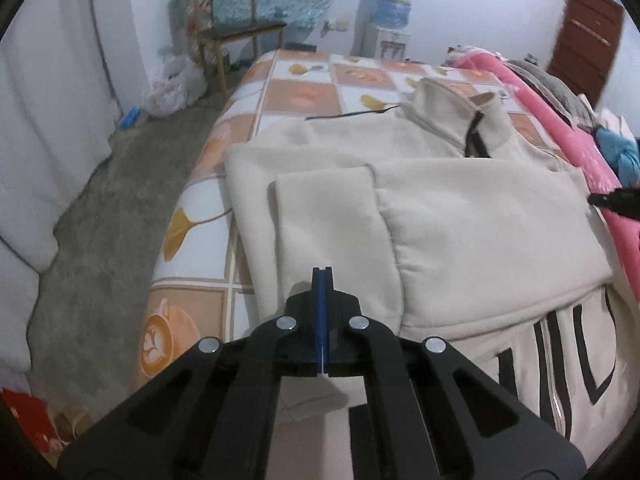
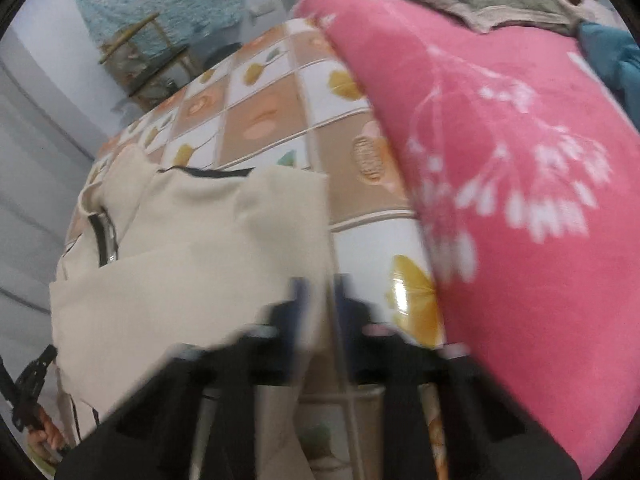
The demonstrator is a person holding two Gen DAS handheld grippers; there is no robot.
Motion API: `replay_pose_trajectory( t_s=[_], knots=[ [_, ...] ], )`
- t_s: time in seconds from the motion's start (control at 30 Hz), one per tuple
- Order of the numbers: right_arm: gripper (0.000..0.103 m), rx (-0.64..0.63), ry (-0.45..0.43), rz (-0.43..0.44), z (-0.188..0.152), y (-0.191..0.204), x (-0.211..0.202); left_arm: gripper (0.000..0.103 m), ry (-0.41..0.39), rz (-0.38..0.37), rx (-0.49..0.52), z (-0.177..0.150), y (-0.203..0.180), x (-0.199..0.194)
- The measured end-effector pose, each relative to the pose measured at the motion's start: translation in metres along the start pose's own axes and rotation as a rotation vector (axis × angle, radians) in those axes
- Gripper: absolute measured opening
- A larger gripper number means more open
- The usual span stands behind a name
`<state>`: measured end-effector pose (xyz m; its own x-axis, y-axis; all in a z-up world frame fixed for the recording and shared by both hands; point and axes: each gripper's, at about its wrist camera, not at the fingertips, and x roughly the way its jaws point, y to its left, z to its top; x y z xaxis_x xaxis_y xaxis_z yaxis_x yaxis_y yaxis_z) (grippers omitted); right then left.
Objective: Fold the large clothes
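Note:
A cream zip-up jacket (image 1: pixel 460 208) with black lettering lies flat on the bed, collar at the far end and one sleeve folded across its front. My left gripper (image 1: pixel 322 270) hovers over the jacket's near left part, its blue pads pressed together with nothing between them. It also shows at the lower left of the right wrist view, left gripper (image 2: pixel 34 384), held by a hand. My right gripper (image 2: pixel 321 292) is blurred; its fingers stand a little apart astride the jacket's (image 2: pixel 192 248) right edge. Its black tip, right gripper (image 1: pixel 600 199), reaches that edge.
The bed sheet (image 1: pixel 296 96) has orange and white squares. A rolled pink blanket (image 2: pixel 520 200) with grey and blue clothes on it runs close along the jacket's right side. On the concrete floor to the left stand a chair (image 1: pixel 236 24), plastic bags (image 1: pixel 172 84) and a water dispenser (image 1: pixel 390 20).

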<state>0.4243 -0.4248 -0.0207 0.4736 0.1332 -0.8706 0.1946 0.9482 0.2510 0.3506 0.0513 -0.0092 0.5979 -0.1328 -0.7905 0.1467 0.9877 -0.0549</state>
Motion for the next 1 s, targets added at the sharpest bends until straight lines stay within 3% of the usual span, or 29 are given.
replay_pose_trajectory(
  t_s=[0.2,0.3,0.37,0.47,0.53,0.57,0.6,0.73,0.83,0.87,0.9,0.97,1.0],
  knots=[
    [0.004,-0.014,-0.095,0.02,-0.002,-0.001,-0.018,0.0,-0.117,-0.053,-0.016,-0.001,-0.001,-0.043],
    [0.003,-0.005,-0.107,-0.072,0.0,-0.01,-0.009,0.0,-0.029,-0.025,-0.046,-0.004,0.007,-0.019],
    [0.003,0.031,-0.094,-0.033,0.002,-0.02,-0.009,0.0,0.029,-0.018,-0.081,-0.01,0.016,0.001],
    [0.006,0.0,-0.089,0.024,-0.005,-0.018,-0.031,0.0,0.004,-0.05,-0.114,-0.012,0.021,-0.004],
    [0.021,-0.098,-0.086,0.057,-0.017,-0.004,-0.052,0.0,-0.016,-0.068,-0.115,-0.013,0.021,-0.01],
    [0.043,-0.169,-0.087,0.076,-0.029,0.006,-0.066,0.0,-0.026,-0.071,-0.112,-0.012,0.021,-0.013],
    [0.053,-0.241,-0.089,0.089,-0.042,0.017,-0.078,0.0,-0.038,-0.074,-0.111,-0.011,0.021,-0.016],
    [0.053,-0.486,-0.009,0.073,-0.092,0.048,-0.089,0.0,-0.043,-0.077,-0.125,-0.006,0.021,-0.013],
    [0.053,-0.617,0.056,-0.074,-0.124,0.059,-0.068,0.0,-0.012,-0.068,-0.131,-0.008,0.02,-0.002],
    [0.044,-0.633,0.079,-0.117,-0.131,0.059,-0.059,0.0,-0.001,-0.063,-0.129,-0.008,0.018,0.001],
    [0.016,-0.631,0.084,-0.147,-0.132,0.056,-0.055,0.0,0.012,-0.063,-0.127,-0.01,0.017,0.004],
    [0.008,-0.614,0.061,-0.193,-0.131,0.051,-0.057,0.0,0.019,-0.059,-0.123,-0.013,0.015,0.003],
    [0.008,-0.59,0.04,-0.176,-0.129,0.049,-0.065,0.0,0.021,-0.058,-0.12,-0.014,0.014,0.001]
  ],
)
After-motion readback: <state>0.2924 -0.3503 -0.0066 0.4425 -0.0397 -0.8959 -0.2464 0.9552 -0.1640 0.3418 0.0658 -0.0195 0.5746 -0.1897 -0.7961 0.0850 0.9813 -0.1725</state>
